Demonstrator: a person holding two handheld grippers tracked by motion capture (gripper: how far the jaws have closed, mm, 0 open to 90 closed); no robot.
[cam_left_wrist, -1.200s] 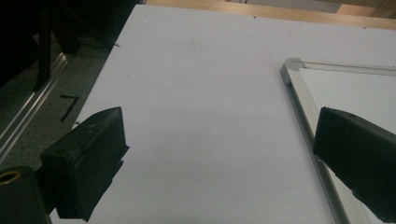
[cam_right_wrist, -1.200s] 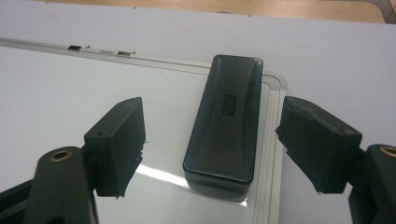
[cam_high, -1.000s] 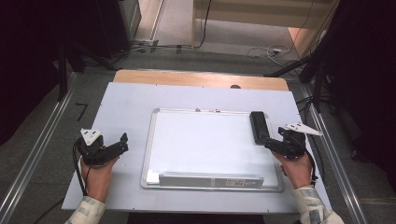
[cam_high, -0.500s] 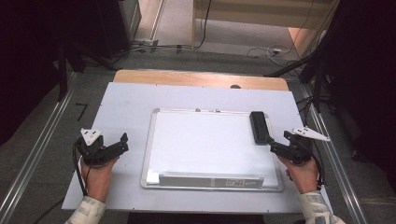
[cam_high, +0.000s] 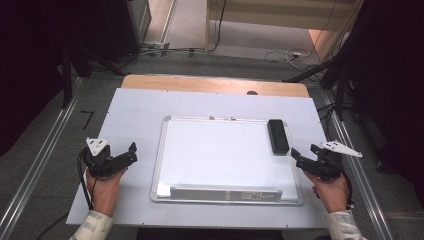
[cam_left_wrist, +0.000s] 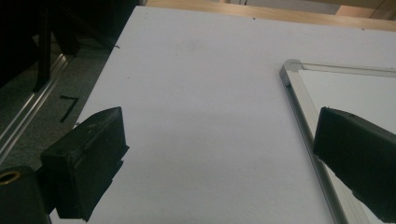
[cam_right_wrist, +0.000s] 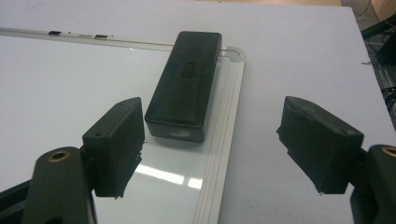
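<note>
- Whiteboard (cam_high: 225, 155) lies flat at centre of the pale surface (cam_high: 140, 105), silver frame, long side running left-right; its tray edge w/ a label strip faces the person
- Black eraser (cam_high: 278, 136) rests on the board's far right corner, long axis pointing away from the person; right gripper view shows it (cam_right_wrist: 184, 84) lying partly on the white face, partly over the frame ribs
- Left gripper (cam_high: 127, 154) held in left hand (cam_high: 102, 187) over the surface, just left of the board, apart from it; fingers open wide, nothing btwn them; grey plate on top
- Left gripper view: fingers (cam_left_wrist: 86, 161) spread, bare surface btwn them, board's corner (cam_left_wrist: 289, 70) near the right finger
- Right gripper (cam_high: 300, 156) held in right hand (cam_high: 332, 190) at the board's right edge, near the eraser but not touching; fingers open, empty
- Right gripper view: eraser sits just ahead of the left finger (cam_right_wrist: 116, 144), the other finger over bare surface beside the frame
- Wooden strip (cam_high: 215, 84) along the surface's far edge; cables on the floor beyond
</note>
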